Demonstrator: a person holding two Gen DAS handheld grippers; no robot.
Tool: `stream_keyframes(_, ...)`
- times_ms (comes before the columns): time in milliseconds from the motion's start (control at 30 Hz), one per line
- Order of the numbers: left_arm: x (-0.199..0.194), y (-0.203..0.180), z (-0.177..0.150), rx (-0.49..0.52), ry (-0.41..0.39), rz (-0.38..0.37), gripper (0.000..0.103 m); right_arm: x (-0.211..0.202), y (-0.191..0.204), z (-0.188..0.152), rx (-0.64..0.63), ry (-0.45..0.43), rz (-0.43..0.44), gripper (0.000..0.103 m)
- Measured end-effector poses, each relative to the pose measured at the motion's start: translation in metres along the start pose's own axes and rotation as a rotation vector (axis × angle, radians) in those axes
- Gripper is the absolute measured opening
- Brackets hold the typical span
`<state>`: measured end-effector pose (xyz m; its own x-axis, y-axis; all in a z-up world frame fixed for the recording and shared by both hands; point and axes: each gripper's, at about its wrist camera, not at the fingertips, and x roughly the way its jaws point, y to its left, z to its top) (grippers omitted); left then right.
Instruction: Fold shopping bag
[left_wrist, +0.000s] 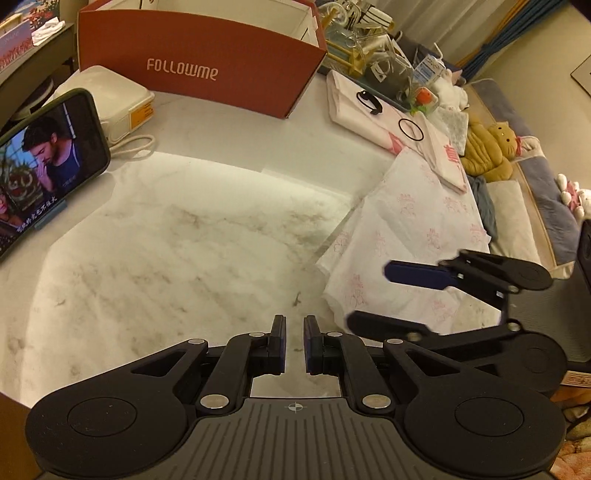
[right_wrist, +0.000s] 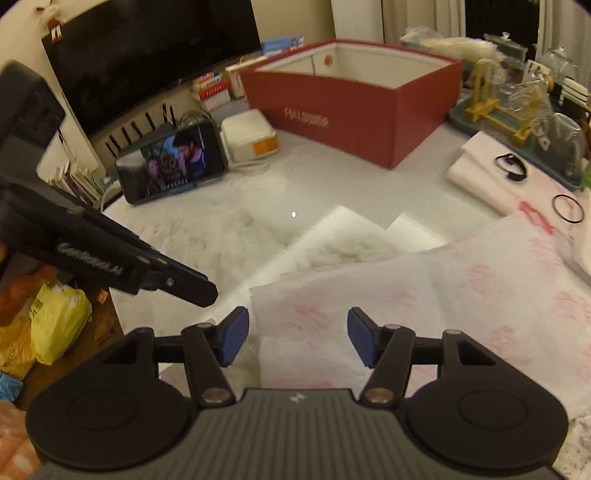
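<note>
Here the shopping bag (right_wrist: 424, 295), a thin white non-woven sheet with a faint pink print, lies flat on the right part of the marble desk (left_wrist: 166, 240), its near edge reaching the desk's rim. The broad clear area to its left appears reserved as the folding surface.

The right tongs (right_wrist: 297, 338) hover over the bag's near edge with the jaws spread. Nothing is between the blue pads (right_wrist: 232, 339), so the bag is not gripped. The spread suits an approach to an edge or corner, in my judgement.

The left tongs (left_wrist: 294, 345) are pressed nearly together and pinch nothing. They hang over bare marble just left of the bag, probably waiting to pin or take the opposite edge.

The red box (left_wrist: 192, 62) and the propped phone (left_wrist: 48, 162) stand along the far side, well apart from the bag, so neither obstructs a fold. A stack of folded white bags (left_wrist: 388, 122) sits beyond the bag.
</note>
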<state>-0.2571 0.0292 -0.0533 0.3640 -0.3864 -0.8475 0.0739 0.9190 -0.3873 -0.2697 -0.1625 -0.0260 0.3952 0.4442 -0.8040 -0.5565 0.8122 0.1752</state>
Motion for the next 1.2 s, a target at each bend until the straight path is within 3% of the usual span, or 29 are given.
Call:
stream_keyframes(133,0.006,0.0,-0.003,0.008,0.027,-0.007,0.008,0.015,0.028,0.003,-0.116,0.006,-0.058,0.066)
stream_keyframes(167,0.005,0.002,-0.003,0.01,0.031,-0.006,0.008,0.019,0.032,0.001,-0.147,0.011,-0.105,0.058)
stream_keyframes(233,0.002,0.003,-0.002,0.018,0.03,-0.01,0.008,0.028,0.032,-0.002,-0.16,0.05,-0.13,0.008)
stream_keyframes(267,0.002,0.003,0.001,0.023,0.027,-0.016,0.008,0.027,0.028,-0.003,-0.12,0.053,-0.113,0.0)
stream_keyframes(433,-0.001,-0.006,0.015,0.048,-0.007,-0.059,0.008,-0.024,0.008,-0.01,0.031,-0.094,-0.073,0.0)
stream_keyframes(733,0.017,-0.059,0.045,0.146,-0.039,-0.134,0.008,-0.121,-0.027,-0.046,0.225,-0.281,-0.258,0.0)
stream_keyframes(900,0.045,-0.121,0.056,0.339,-0.054,-0.191,0.008,-0.153,-0.054,-0.078,0.404,-0.344,-0.356,0.0)
stream_keyframes(1100,0.121,-0.186,0.049,0.562,0.082,-0.096,0.008,-0.172,-0.089,-0.119,0.653,-0.356,-0.447,0.0)
stream_keyframes(1200,0.123,-0.197,0.04,0.619,0.066,-0.084,0.008,-0.182,-0.113,-0.15,0.853,-0.339,-0.506,0.0)
